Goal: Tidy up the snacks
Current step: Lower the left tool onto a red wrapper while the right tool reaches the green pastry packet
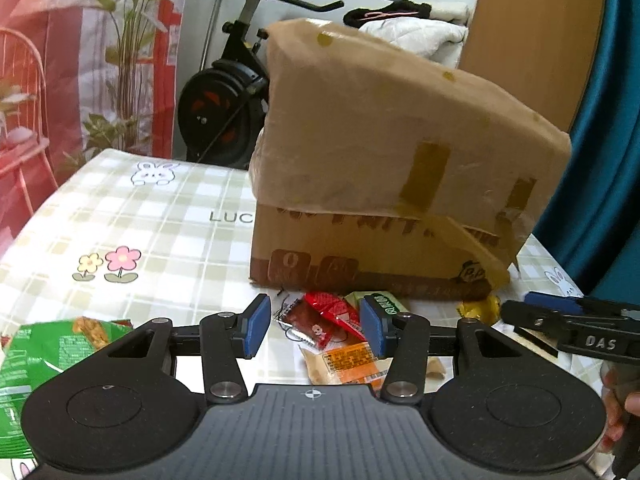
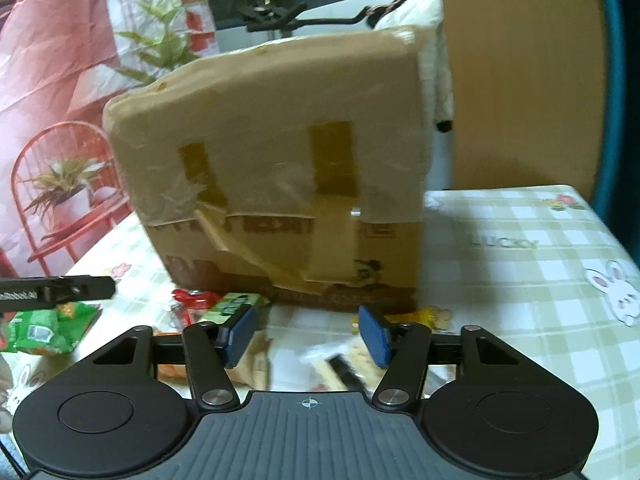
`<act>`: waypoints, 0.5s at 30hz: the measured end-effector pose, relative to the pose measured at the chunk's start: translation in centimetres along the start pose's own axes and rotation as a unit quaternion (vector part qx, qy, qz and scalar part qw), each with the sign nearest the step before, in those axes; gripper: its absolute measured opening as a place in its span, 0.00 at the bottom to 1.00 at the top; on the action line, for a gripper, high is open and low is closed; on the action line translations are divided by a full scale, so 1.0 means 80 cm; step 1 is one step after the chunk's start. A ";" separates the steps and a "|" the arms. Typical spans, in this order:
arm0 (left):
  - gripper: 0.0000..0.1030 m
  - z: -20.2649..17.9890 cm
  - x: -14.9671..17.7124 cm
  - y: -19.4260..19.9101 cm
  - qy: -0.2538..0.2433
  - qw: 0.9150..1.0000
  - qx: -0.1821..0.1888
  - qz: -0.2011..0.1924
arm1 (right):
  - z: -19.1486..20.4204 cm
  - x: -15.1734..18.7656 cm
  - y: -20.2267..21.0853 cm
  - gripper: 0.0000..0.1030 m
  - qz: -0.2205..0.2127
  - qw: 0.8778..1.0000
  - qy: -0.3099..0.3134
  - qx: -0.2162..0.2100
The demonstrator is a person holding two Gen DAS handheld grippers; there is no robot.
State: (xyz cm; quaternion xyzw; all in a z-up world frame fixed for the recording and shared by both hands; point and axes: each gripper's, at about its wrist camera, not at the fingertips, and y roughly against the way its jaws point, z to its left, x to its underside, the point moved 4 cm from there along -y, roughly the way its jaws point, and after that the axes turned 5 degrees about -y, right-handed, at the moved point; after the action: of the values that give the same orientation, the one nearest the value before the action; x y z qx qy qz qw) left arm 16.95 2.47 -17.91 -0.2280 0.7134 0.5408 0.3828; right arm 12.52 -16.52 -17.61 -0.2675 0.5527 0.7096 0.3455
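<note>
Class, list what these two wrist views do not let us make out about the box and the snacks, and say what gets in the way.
- Inside of the cardboard box: both views; its closed walls and flap hide it.
- Green snack bag: left wrist view; the left gripper and the frame edge cut it off.
- Snack between the right gripper fingers: right wrist view; motion blur.
- Yellow snack: left wrist view; partly behind the gripper.

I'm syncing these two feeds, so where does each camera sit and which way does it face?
Left wrist: on the left tool, open, facing the cardboard box over snack packets; the right tool and a hand show at right.
Right wrist: on the right tool, open, facing the same box; the left tool enters at left.
Shared: box, green packet, checked tablecloth.
</note>
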 end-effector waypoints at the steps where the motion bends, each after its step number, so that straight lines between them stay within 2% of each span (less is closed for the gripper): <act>1: 0.48 0.003 0.001 -0.002 0.003 1.000 -0.001 0.001 | 0.006 -0.001 -0.008 0.51 0.006 1.000 0.003 -0.006; 6: 0.44 0.018 0.001 -0.011 0.016 1.000 -0.008 0.005 | 0.043 -0.008 -0.065 0.50 0.039 0.999 0.008 -0.028; 12: 0.41 0.034 0.003 -0.022 0.035 0.999 -0.007 0.017 | 0.064 -0.011 -0.128 0.50 0.085 0.996 0.000 -0.025; 15: 0.37 0.035 0.005 -0.030 0.036 0.999 0.002 0.027 | 0.064 -0.004 -0.143 0.49 0.104 0.994 -0.003 -0.020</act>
State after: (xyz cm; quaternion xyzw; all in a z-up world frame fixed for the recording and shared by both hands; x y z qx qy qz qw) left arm 19.32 4.42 -20.00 -0.2271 0.7337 0.5414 0.3422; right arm 21.75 -9.94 -22.96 -0.2136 0.5621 0.7535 0.2657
